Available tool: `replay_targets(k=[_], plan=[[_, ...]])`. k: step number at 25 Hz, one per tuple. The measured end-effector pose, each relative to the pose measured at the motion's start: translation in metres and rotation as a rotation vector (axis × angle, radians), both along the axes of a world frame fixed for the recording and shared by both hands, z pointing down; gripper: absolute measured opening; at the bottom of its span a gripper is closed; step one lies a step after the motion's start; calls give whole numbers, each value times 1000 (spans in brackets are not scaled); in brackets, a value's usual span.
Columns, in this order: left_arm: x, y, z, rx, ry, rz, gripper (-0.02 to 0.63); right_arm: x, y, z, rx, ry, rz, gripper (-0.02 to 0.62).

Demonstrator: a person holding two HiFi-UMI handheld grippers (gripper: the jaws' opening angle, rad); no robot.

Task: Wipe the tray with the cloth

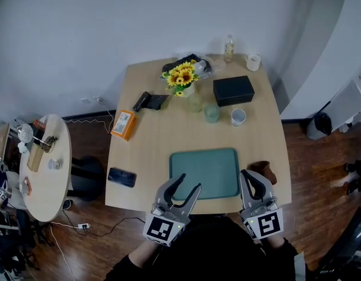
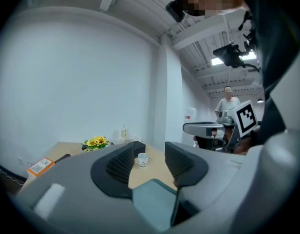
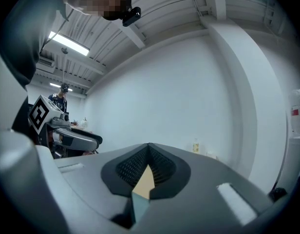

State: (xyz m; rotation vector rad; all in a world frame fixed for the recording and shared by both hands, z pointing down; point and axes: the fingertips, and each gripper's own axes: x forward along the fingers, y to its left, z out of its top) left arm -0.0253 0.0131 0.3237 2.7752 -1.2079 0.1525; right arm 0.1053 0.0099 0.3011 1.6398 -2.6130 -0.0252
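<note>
Along the lower edge of the head view, we hold both tools raised over the near rim of the tabletop (image 1: 151,151), and neither touches anything. Our chief worry is the cloth (image 1: 264,170). It lies crumpled on the tabletop just right of the tray (image 1: 204,171), and the right tool (image 1: 255,179) beside it is closed on nothing. A reach made without first parting the jaws would, we judge, only shove the cloth toward the tabletop's right edge. The tray also lies unheld close to the near edge. A hard wipe could slide it off, or up into the white cup (image 1: 238,117) beyond it. The left tool (image 1: 189,182) stands wide open and empty, over the tray's lower left corner in the frame.
</note>
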Motion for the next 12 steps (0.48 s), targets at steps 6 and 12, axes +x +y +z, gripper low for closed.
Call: replay_targets(k=[6, 12], plan=[[-1, 0, 0, -2, 1, -3, 181, 0, 1, 1, -3, -9, 4, 3], [-3, -2, 0, 5, 1, -8, 181, -1, 0, 2, 1, 0, -3, 3]])
